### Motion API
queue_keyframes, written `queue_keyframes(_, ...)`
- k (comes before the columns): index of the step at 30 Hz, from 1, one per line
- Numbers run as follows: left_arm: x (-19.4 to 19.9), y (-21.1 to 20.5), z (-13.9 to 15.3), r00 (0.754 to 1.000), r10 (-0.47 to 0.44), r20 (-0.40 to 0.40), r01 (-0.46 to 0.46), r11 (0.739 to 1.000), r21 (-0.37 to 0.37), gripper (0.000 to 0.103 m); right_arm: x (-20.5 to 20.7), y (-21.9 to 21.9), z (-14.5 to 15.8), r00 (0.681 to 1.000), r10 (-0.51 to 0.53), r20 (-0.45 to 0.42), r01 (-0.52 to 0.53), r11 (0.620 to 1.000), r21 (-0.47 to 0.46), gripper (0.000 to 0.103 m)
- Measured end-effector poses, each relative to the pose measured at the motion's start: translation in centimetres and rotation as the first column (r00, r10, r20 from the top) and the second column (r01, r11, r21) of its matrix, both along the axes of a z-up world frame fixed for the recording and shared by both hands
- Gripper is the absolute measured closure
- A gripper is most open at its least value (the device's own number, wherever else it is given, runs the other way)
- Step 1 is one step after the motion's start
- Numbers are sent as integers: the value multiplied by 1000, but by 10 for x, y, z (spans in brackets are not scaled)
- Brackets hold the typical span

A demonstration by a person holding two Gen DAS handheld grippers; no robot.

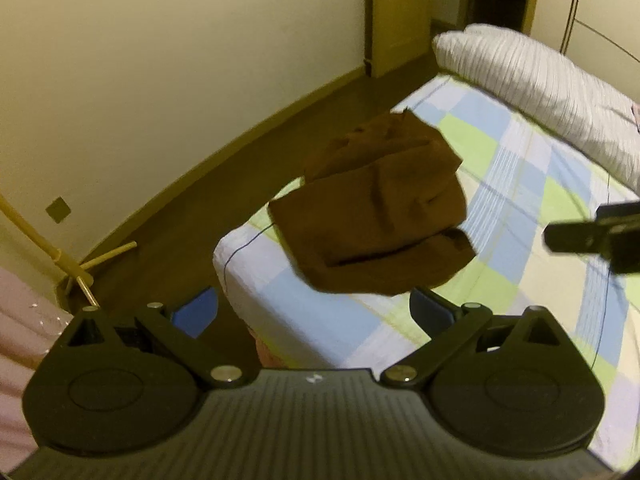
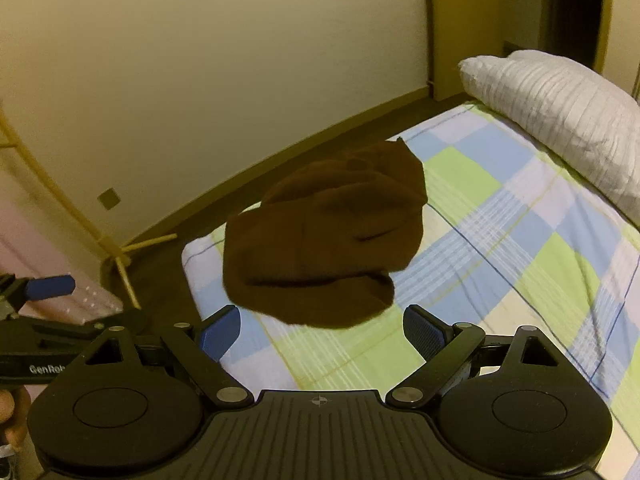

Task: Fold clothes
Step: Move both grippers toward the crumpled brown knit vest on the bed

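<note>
A brown garment (image 1: pixel 380 216) lies crumpled in a heap near the foot corner of a bed with a checked blue, green and white sheet (image 1: pixel 520 208). My left gripper (image 1: pixel 312 312) hovers just short of its near edge, jaws wide apart with nothing between the blue pads. The same brown garment (image 2: pixel 324 240) fills the middle of the right wrist view, and my right gripper (image 2: pixel 320 332) stands open before it, also with nothing in it. The right gripper's tip (image 1: pixel 592 236) pokes in at the right edge of the left wrist view.
A white pillow (image 1: pixel 540 88) lies across the head of the bed. A dark floor (image 1: pixel 192 216) runs between the bed and a cream wall. A wooden stand (image 2: pixel 120 252) and pink fabric (image 2: pixel 24 240) are at the left. The left gripper (image 2: pixel 48 320) and a hand (image 2: pixel 12 420) show at the left edge.
</note>
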State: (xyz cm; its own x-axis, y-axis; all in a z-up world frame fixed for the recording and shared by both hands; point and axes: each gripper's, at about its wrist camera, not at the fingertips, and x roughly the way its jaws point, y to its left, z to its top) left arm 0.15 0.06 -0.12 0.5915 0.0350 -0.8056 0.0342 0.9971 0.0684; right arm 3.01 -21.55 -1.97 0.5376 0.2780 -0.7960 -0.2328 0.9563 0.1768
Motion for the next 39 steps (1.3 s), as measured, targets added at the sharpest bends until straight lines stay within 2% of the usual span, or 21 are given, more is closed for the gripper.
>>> queue_keyframes(4, 11, 7, -10, 999, -3, -37, 2, 999, -50, 5, 9, 17, 1, 999, 34, 4, -34, 999, 4, 12)
queue_keyframes(7, 37, 25, -25, 998, -10, -64, 5, 997, -75, 5, 13, 15, 0, 1000, 28, 5, -28, 999, 36, 12)
queue_keyframes(10, 37, 38, -21, 999, 13, -47, -17, 996, -92, 5, 15, 12, -3, 1000, 27, 1, -27, 999, 18, 12)
queue_keyframes(12, 46, 13, -32, 998, -9, -57, 7, 1000, -22, 5, 22, 4, -4, 1000, 24, -17, -24, 999, 23, 12)
queue_keyframes(13, 56, 8, -33, 996, -52, -69, 51, 998, -24, 5, 26, 0, -4, 999, 23, -26, -22, 999, 25, 12)
queue_keyframes(17, 59, -10, -23, 997, -69, -44, 69, 998, 4, 5, 40, -10, -8, 999, 11, -47, -9, 999, 38, 12)
queue_keyframes(22, 67, -31, -20, 996, -80, -48, 83, 996, 42, 5, 47, -29, -11, 998, 14, -63, -10, 998, 56, 12)
queue_keyframes(27, 65, -47, -19, 996, -77, -43, 79, 995, 56, 5, 54, -34, -11, 998, 13, -63, -9, 998, 59, 12)
queue_keyframes(39, 72, -56, -18, 995, -82, -48, 85, 995, 51, 5, 54, -55, -9, 998, 26, -54, -22, 998, 66, 12)
